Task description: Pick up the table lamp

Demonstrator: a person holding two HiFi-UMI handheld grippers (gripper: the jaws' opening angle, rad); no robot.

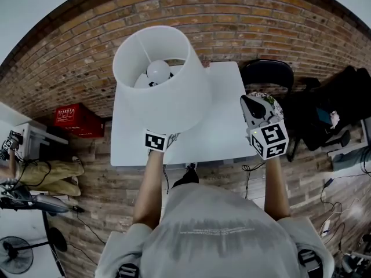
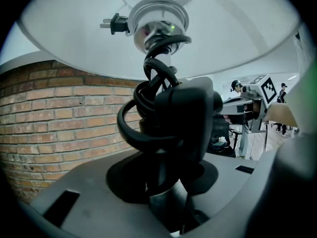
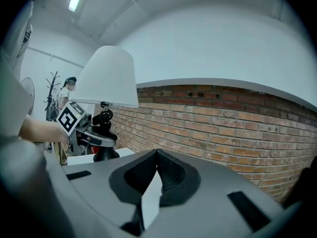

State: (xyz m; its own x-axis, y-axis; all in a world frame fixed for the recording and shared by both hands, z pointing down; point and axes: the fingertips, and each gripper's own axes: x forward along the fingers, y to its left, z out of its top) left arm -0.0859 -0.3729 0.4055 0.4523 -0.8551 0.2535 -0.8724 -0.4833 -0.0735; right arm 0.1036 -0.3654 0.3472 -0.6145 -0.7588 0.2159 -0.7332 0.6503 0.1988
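White-shaded table lamp (image 1: 159,77) loomed at upper centre of the head view as your left gripper (image 2: 166,182) pinched its stem (image 2: 166,202) under the coiled cord (image 2: 148,108), right gripper (image 3: 157,162) pressed shut on nothing; the lift called for a slow, straight rise with so top-heavy a load.

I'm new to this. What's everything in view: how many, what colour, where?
table lamp: 1, white shade, black stem, at the table's left half
cord: 1, black, coiled round the lamp stem
table: 1, white, against the wall
brick wall: 1, reddish brown, behind the table
crate: 1, red, on the floor left of the table
chair: 1, black, by the table's far right corner
left tongs: 1, grey, shut on the lamp stem
right tongs: 1, grey, shut, empty, by the table's right edge
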